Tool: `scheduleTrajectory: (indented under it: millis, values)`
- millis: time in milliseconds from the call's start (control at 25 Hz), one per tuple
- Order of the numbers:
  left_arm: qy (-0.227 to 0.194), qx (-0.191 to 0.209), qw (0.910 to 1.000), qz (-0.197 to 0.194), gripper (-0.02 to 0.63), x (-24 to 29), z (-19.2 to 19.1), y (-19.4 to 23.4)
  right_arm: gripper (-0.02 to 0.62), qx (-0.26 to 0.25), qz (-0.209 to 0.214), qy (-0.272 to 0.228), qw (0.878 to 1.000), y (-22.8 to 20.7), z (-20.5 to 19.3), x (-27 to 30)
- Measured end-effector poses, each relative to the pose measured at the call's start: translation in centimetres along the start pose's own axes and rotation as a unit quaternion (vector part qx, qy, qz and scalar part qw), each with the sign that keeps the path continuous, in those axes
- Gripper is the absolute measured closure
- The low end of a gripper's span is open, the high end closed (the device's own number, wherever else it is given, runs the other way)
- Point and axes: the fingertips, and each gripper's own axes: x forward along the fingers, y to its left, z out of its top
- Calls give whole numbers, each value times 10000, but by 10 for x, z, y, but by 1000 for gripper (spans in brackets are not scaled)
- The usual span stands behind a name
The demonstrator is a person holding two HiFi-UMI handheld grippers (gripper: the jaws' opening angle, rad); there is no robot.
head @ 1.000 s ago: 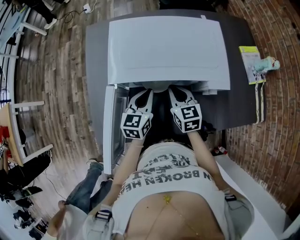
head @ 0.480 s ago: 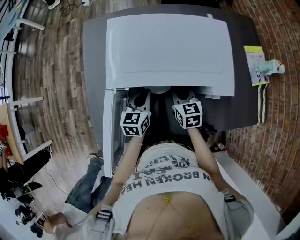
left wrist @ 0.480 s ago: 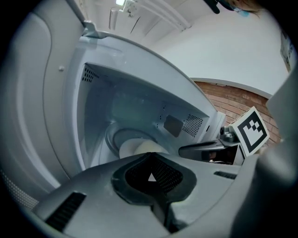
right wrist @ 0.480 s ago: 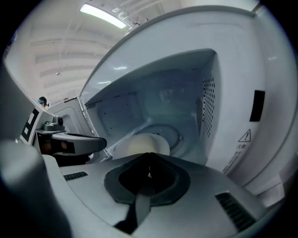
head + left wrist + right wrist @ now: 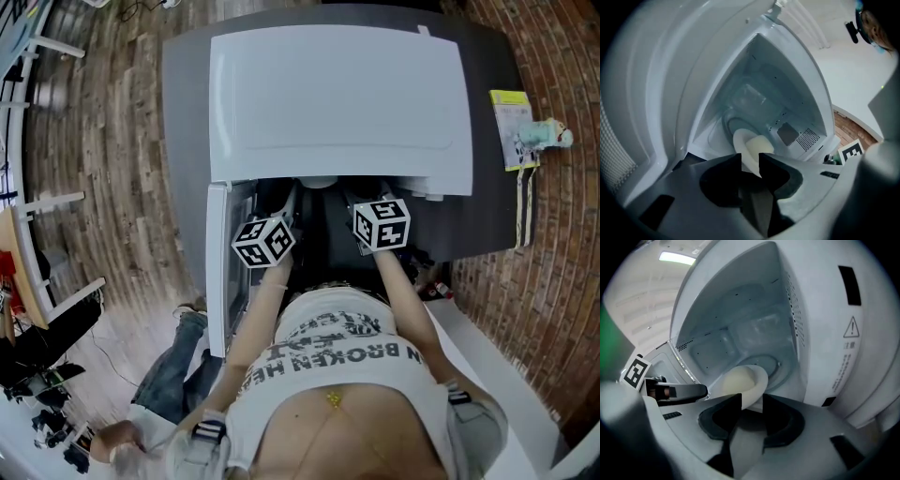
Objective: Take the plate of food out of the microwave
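Wood-plank floor (image 5: 103,187) fills the left of the head view and a brick wall (image 5: 553,262) the right. Between them a dark grey table (image 5: 183,112) carries the white microwave (image 5: 337,103), its door (image 5: 217,272) swung open at centre left. You hold both tools inside the cavity. Your left hand-held gripper (image 5: 750,160) has its jaws opening. The rim of the plate (image 5: 739,143) shows in the gap between the tips, with no pad pressing on it. Your right hand-held gripper (image 5: 752,401) is likewise opening, with the plate's rim in its gap and not clamped. The plate sits on the cavity floor, low centre in both gripper views, and bears a pale mound of food (image 5: 759,144).
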Motion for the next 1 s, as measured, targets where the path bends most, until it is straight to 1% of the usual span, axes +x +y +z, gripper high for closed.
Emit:
scheduleTrajectory:
  millis: [120, 240, 360, 480, 600, 680, 720, 800, 880, 960, 1000]
  values:
    - [1, -499, 9987, -66, 489, 5, -5, 5, 472, 430, 24, 22, 9991, -6, -4, 4]
    - [-83, -945, 9954, -156, 486, 11, -5, 8, 471, 981, 209, -12, 9950, -10, -5, 10]
    - [-186, -1269, 9915, -240, 486, 18, -3, 12, 471, 1522, 444, -71, 9873, -13, -3, 16]
    - [-172, -1532, 9874, -369, 486, 26, -6, 13, 471, 1958, 700, -176, 9780, -12, 2, 20]
    - [-150, -1794, 9824, -490, 493, 33, -9, 12, 476, 2048, 840, -187, 9750, -9, 5, 25]
    - [-130, -1934, 9796, -536, 522, 35, -10, 10, 512, 2045, 845, -171, 9751, -8, 5, 26]
    - [-124, -1984, 9785, -547, 540, 36, -10, 10, 514, 2066, 842, -175, 9746, -9, 4, 27]
    - [-136, -2110, 9758, -560, 548, 36, -11, 9, 517, 2143, 845, -212, 9729, -10, 4, 27]
    - [-175, -2399, 9690, -568, 557, 35, -13, 9, 518, 2216, 838, -242, 9712, -13, 2, 26]
    - [-214, -2771, 9588, -593, 571, 35, -16, 9, 517, 2275, 876, -273, 9694, -12, 2, 24]
    - [-218, -2894, 9550, -617, 577, 34, -18, 9, 515, 2297, 892, -289, 9687, -11, 1, 22]
